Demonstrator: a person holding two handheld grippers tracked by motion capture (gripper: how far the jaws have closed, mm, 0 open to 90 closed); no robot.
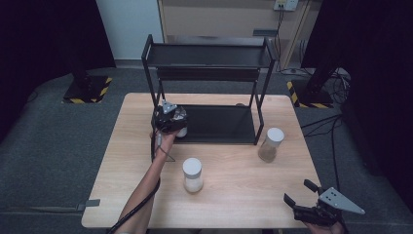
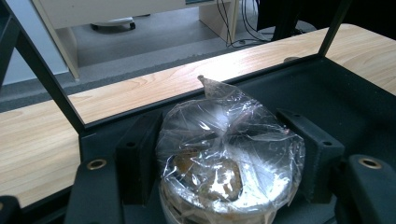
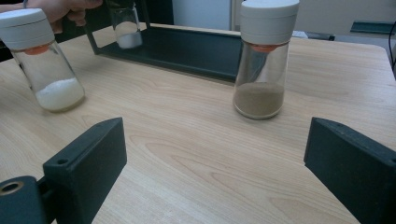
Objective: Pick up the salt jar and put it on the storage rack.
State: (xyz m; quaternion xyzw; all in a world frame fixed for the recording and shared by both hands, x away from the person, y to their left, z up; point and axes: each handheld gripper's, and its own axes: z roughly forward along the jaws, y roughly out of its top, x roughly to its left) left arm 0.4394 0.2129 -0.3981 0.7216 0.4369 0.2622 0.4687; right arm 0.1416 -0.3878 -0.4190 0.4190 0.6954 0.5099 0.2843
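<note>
My left gripper (image 1: 176, 122) is shut on a small glass jar (image 2: 229, 158) whose top is covered in crinkled clear film. It holds the jar over the left front corner of the black rack's lower shelf (image 1: 219, 124). In the right gripper view the same jar (image 3: 126, 25) has white contents at its bottom, and a hand grips above it. Whether it rests on the shelf I cannot tell. My right gripper (image 1: 298, 191) is open near the table's front right corner, its jaws (image 3: 219, 149) wide apart over bare wood.
A white-lidded jar of white powder (image 1: 192, 174) stands at the table's middle front. A second, with brown powder (image 1: 270, 144), stands just right of the rack's front leg. The two-tier rack (image 1: 209, 53) takes up the back of the wooden table (image 1: 234, 204).
</note>
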